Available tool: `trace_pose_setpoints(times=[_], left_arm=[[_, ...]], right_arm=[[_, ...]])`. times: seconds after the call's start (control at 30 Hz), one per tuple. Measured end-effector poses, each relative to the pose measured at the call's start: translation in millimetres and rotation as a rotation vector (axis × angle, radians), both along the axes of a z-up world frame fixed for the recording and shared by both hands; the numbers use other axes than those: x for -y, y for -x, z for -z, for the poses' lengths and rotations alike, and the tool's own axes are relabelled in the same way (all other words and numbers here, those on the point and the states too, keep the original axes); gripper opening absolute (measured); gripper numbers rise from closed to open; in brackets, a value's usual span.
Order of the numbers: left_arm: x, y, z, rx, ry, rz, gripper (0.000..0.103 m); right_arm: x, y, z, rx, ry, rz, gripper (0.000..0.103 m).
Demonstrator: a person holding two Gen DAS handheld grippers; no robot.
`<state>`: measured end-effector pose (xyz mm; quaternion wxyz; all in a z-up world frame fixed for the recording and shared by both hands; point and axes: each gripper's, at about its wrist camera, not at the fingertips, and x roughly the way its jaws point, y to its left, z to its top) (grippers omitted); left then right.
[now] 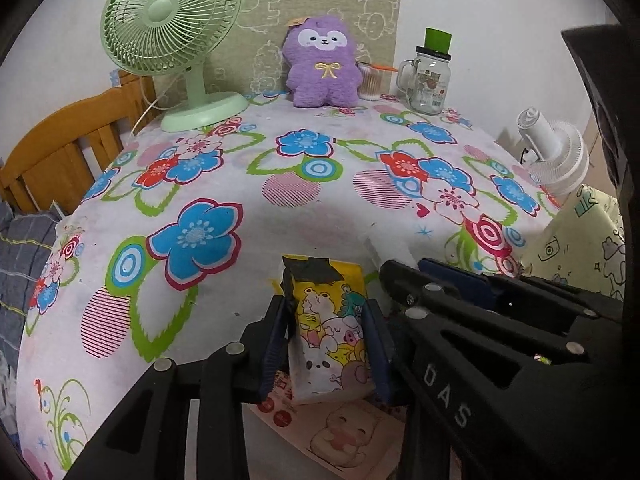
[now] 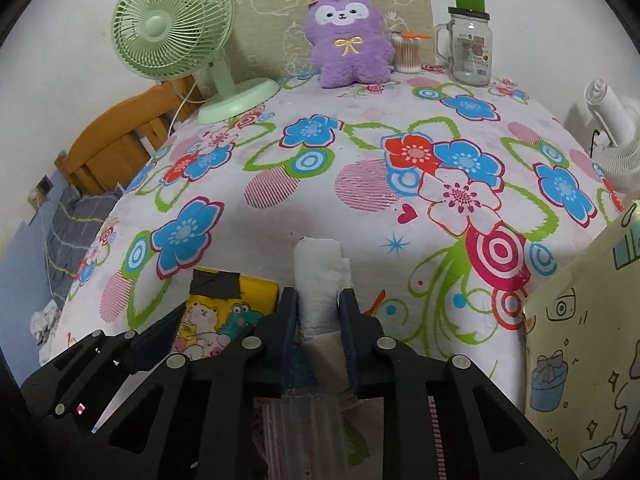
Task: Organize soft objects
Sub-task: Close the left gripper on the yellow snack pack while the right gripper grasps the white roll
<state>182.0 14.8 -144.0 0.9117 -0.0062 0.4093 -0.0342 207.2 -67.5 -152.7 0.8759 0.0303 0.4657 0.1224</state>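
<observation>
My left gripper (image 1: pixel 328 320) is shut on a yellow cartoon-printed tissue pack (image 1: pixel 330 320), held upright over the near edge of the floral tablecloth (image 1: pixel 320 220). My right gripper (image 2: pixel 318 304) is shut on a white rolled tissue wad (image 2: pixel 320 276), just to the right of the pack (image 2: pixel 224 316). A purple plush toy (image 1: pixel 320 66) sits upright at the far side of the table against the wall; it also shows in the right wrist view (image 2: pixel 348 40). The right gripper's black arm (image 1: pixel 500 340) crosses the left wrist view at lower right.
A green desk fan (image 1: pixel 172 36) stands far left. A cotton-swab jar (image 1: pixel 370 82) and a glass mug jar with a green lid (image 1: pixel 428 76) stand far right. A white fan (image 1: pixel 556 156) and a pale printed bag (image 2: pixel 584 340) are at the right edge. A wooden chair (image 1: pixel 68 148) is left.
</observation>
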Motion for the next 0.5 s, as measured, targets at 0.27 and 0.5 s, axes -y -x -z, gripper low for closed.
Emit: trace_pose_setpoints(times=[0.27,0.5], left_arm=[[0.0,6.3,-7.8,0.025,0.004,0.000,0.035],[-0.1,15.7,-19.6,0.056,0.005,-0.002,0.035]], right_arm=[[1.0,6.1,-10.0,0.040,0.029,0.006,0.017],[2.4,14.6,-25.1,0.077,0.028,0.010,0.017]])
